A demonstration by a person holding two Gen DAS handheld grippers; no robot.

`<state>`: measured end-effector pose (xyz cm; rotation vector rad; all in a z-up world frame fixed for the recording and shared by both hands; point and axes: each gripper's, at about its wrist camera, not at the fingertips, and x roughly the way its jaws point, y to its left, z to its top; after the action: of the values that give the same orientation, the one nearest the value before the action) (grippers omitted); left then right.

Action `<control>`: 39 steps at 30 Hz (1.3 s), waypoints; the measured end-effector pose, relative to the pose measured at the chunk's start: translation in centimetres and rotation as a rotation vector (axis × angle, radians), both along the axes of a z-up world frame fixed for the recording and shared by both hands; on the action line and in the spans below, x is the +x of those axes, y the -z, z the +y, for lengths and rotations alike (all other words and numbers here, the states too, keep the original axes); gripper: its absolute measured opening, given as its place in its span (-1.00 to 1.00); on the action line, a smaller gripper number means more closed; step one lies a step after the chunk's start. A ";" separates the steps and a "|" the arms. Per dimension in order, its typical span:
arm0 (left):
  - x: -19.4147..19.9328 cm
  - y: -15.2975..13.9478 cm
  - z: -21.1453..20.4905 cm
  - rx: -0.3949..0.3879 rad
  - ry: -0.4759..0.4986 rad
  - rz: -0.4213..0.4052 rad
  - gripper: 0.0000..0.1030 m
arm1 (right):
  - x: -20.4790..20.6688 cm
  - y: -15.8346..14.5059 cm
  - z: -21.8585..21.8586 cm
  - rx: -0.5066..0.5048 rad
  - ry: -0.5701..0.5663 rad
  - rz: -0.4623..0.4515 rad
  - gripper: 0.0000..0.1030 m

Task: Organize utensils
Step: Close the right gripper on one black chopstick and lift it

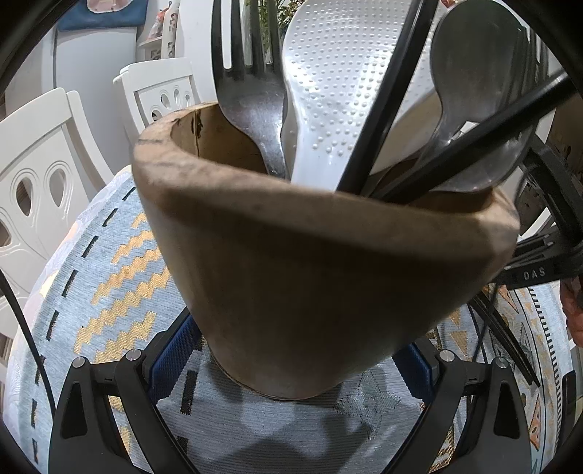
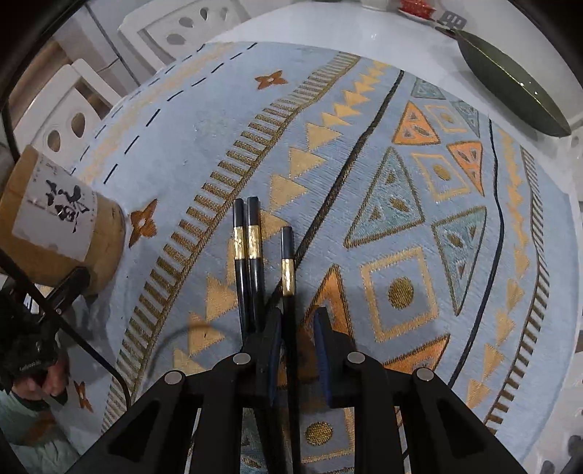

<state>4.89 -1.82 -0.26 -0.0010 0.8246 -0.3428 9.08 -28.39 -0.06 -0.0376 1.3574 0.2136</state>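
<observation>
A brown wooden utensil holder (image 1: 309, 277) fills the left wrist view, with my left gripper (image 1: 291, 364) shut on its base, one blue pad on each side. It holds a metal fork (image 1: 251, 98), a white rice paddle (image 1: 335, 80), a spoon (image 1: 473, 91) and black chopsticks (image 1: 386, 98). In the right wrist view three black chopsticks with gold bands lie on the mat. A pair (image 2: 247, 240) runs past the left finger. The single chopstick (image 2: 287, 255) lies between the narrowly open fingers of my right gripper (image 2: 298, 321), against the left pad with a gap on its right.
A patterned blue and gold mat (image 2: 182, 127) covers the white table (image 2: 328, 25). The holder (image 2: 62, 226) stands at its left edge, a hand (image 2: 47, 379) below it. A dark green leaf-shaped dish (image 2: 510, 76) lies at the far right. White chairs (image 1: 47, 175) stand beyond the table.
</observation>
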 end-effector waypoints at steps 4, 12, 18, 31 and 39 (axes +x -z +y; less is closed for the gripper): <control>0.0 0.0 0.0 -0.001 0.000 0.001 0.89 | 1.4 0.2 0.9 -0.051 -0.035 0.057 -0.65; 0.2 0.0 0.1 0.005 -0.003 -0.002 0.88 | 2.7 0.0 2.8 -0.112 -0.099 0.035 -0.75; 0.0 -0.1 0.0 0.015 -0.006 -0.010 0.88 | 0.6 -1.7 3.9 -0.106 -0.093 -0.094 -0.88; -0.2 -0.2 -0.2 0.023 -0.006 -0.015 0.88 | -0.8 -12.4 -1.7 0.132 0.161 -0.380 -0.88; -0.3 -0.2 -0.3 0.022 -0.006 -0.014 0.88 | -3.9 -19.2 -2.6 0.245 0.178 -0.603 -0.88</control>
<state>4.64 -2.12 -0.08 0.0199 0.8139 -0.3280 5.14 -30.98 19.12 0.2094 0.7227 0.1959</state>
